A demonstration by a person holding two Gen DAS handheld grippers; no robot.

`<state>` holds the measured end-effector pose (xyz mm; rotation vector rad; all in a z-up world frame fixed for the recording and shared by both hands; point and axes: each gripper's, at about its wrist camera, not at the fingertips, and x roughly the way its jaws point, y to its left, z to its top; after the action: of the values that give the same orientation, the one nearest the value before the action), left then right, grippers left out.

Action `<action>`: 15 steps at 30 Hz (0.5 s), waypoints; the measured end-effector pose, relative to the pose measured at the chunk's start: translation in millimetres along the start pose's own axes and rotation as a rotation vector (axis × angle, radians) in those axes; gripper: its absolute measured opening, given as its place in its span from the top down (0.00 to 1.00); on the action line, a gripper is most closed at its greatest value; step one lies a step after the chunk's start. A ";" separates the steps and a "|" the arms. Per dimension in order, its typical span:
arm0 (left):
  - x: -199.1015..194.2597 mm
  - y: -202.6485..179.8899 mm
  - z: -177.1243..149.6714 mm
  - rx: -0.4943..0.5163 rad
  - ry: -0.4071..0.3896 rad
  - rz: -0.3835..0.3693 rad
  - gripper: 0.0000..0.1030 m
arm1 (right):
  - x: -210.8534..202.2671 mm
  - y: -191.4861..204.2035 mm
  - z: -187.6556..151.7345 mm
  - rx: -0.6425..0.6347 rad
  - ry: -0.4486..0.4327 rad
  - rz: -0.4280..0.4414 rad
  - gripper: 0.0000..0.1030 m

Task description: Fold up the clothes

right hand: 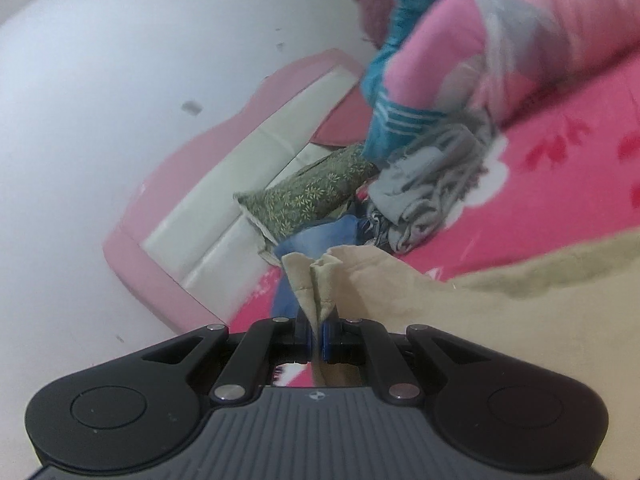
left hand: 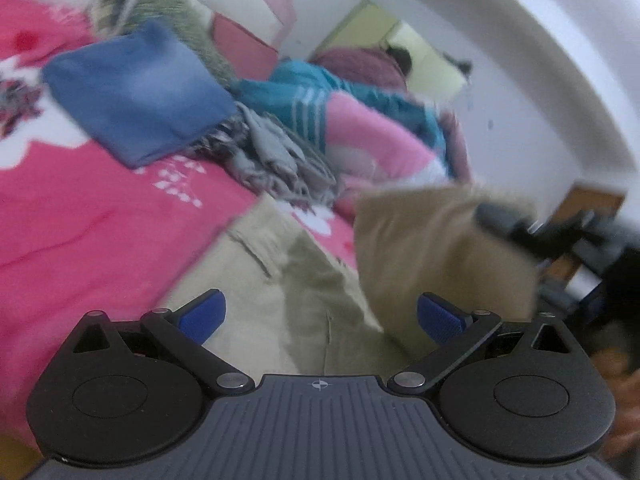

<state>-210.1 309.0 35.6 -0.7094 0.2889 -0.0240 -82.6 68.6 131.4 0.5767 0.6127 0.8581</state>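
Observation:
Beige trousers point(left hand: 288, 280) lie on the pink bedspread point(left hand: 80, 220), waistband toward the left. My left gripper point(left hand: 320, 316) hovers just above them, jaws open, with nothing between the blue pads point(left hand: 204, 314). One beige part point(left hand: 432, 248) is lifted at the right, held up by the dark right gripper point(left hand: 516, 224). In the right wrist view my right gripper point(right hand: 316, 340) is shut on a bunched edge of the beige trousers point(right hand: 316, 280), and the cloth drapes away to the right.
A folded blue garment point(left hand: 136, 88) lies on the bed behind. Next to it sit a crumpled grey cloth point(left hand: 276, 156), a teal striped garment point(left hand: 296, 96) and a pink blanket point(left hand: 372, 140). A green patterned pillow point(right hand: 308, 196) leans on the pink and white headboard point(right hand: 240, 168).

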 end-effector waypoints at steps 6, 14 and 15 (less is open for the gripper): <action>-25.6 29.5 2.9 -0.093 -0.035 -0.015 0.01 | 53.2 5.8 -43.6 -0.175 0.145 -0.068 0.96; -36.2 54.5 5.3 -0.187 -0.080 -0.033 0.04 | 65.9 30.8 -64.2 -0.371 0.121 -0.137 0.95; -35.7 57.1 5.2 -0.201 -0.080 -0.031 0.04 | 69.4 34.6 -67.6 -0.406 0.122 -0.152 0.95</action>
<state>-247.3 360.0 11.6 -0.9122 0.2054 0.0045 -112.0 158.4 90.7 0.1088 0.5646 0.8483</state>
